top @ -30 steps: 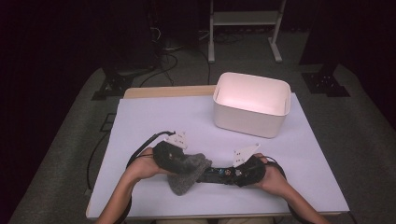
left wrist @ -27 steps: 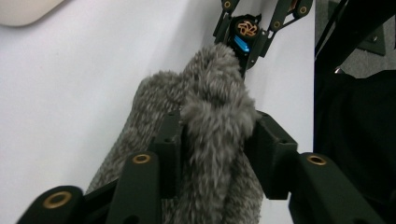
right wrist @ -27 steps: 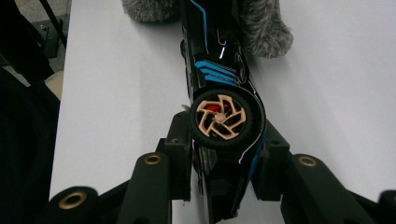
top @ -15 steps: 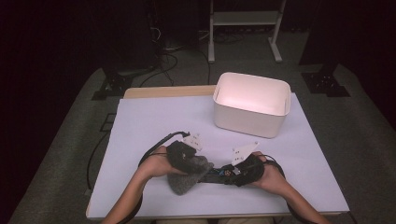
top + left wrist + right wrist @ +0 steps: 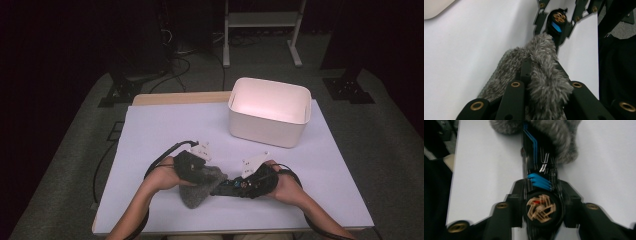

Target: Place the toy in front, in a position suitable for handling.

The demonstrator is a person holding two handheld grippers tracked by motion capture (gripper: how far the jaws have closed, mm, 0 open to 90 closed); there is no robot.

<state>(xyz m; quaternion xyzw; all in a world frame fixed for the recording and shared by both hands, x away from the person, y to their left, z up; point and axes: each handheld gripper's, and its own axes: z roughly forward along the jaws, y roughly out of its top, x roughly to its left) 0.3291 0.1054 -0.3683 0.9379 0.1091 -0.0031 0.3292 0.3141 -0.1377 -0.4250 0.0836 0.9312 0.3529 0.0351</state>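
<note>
Near the front edge of the white table (image 5: pixel 165 130), the left gripper (image 5: pixel 534 75), jaws just closing, pinches a soft, light grey fuzzy cloth (image 5: pixel 200 187) that yields; grip its bunched edge. The right gripper (image 5: pixel 541 195) clamps a rigid black blue-striped tool (image 5: pixel 534 157), best held mid-body.

A white-covered surface (image 5: pixel 165 130) stands on grey carpet (image 5: pixel 70 150) in a dark room. Beyond its far edge, black cables (image 5: pixel 175 60) trail across the floor, and the legs of a pale metal stand (image 5: pixel 260 22) rise into shadow.
</note>
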